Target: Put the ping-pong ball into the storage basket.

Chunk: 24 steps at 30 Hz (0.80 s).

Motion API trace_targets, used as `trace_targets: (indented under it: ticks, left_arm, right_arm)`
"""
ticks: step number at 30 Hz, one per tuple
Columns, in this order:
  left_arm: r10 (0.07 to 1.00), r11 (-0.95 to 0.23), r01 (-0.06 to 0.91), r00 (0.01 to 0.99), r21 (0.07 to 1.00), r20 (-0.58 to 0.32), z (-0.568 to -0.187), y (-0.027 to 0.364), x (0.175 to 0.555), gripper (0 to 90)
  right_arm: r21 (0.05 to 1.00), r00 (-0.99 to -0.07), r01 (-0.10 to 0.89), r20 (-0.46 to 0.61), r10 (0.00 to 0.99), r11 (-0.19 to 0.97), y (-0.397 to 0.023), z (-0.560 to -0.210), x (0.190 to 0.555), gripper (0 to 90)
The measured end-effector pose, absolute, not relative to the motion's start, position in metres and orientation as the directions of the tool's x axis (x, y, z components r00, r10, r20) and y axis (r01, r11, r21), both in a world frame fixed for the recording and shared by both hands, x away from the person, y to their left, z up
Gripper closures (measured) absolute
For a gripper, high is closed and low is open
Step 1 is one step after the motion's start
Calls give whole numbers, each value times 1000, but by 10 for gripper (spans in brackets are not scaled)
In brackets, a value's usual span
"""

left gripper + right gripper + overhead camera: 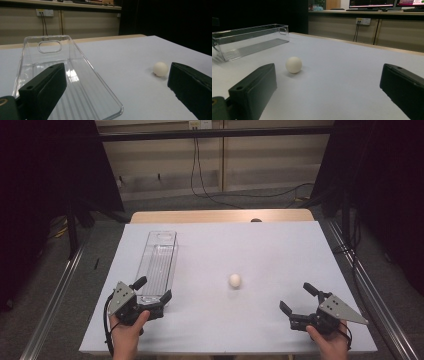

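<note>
ball (pixel 234 280) sits near the middle of the tabletop (pixel 280 250), touching nothing. judged light, hard, smooth and round: likely to roll or squirt out, so take it across its widest part with both jaws level. near edge: left gripper (pixel 152 289) spread wide and empty at the near end of the clear tray (pixel 159 261); right gripper (pixel 298 298) spread wide and empty toward the near right corner. tray runs lengthwise toward the far edge, empty.
</note>
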<state>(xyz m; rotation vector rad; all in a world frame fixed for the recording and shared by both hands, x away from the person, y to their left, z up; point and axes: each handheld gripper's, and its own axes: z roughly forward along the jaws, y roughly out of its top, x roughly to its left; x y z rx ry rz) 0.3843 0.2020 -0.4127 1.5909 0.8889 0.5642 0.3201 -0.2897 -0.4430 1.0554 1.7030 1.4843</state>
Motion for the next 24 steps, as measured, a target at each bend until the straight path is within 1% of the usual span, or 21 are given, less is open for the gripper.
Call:
trace_targets:
  ticks: [2,4,12,15,24]
  left_arm:
    - [798,-42,240,592,970,-112,-412,201,384,22]
    - [782,-54,240,613,969,-108,-412,197,386,22]
    - [785,-50,246,609,968,-115,-411,192,387,22]
    - [774,-76,239,626,968,-94,-409,190,389,22]
    - [762,-93,258,640,962,-99,-409,180,391,21]
  right_arm:
    - [986,-479,160,42,877,40,-290,-443,320,2]
    - [986,-474,161,43,880,38,-290,-443,320,2]
    - [987,-468,158,43,883,36,-290,-443,320,2]
    - [986,-466,162,45,883,35,-291,-444,321,2]
    - [986,-472,160,41,881,40,-289,-444,321,3]
